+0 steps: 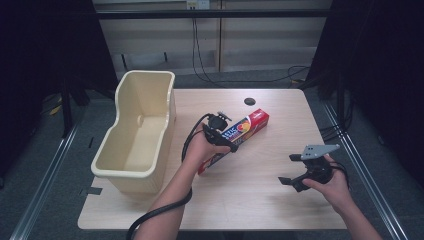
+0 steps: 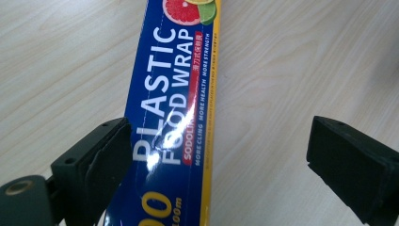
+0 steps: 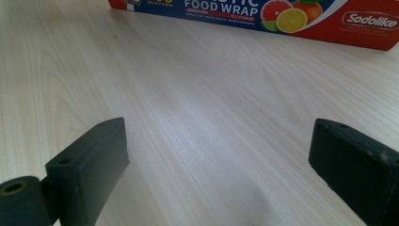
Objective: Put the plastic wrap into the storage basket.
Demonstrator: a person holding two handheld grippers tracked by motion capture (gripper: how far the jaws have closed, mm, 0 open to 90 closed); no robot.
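Pale wooden counter [image 1: 260, 200] under me. Near edge: my right hand-held gripper [image 1: 295, 172] hovers over bare wood, jaws wide apart, nothing between them. Farther in, my left hand-held gripper [image 1: 227, 134] hangs over the long blue-and-red cardboard plastic-wrap box [image 1: 250, 122] lying flat mid-counter, jaws apart, straddling it, not clamped. Beyond left stands the cream plastic bin [image 1: 145, 80].

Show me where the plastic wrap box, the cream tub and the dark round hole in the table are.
plastic wrap box [image 1: 252, 120], high view, red far end.
cream tub [image 1: 131, 173], high view, near wall.
round hole [image 1: 249, 101], high view, its middle.
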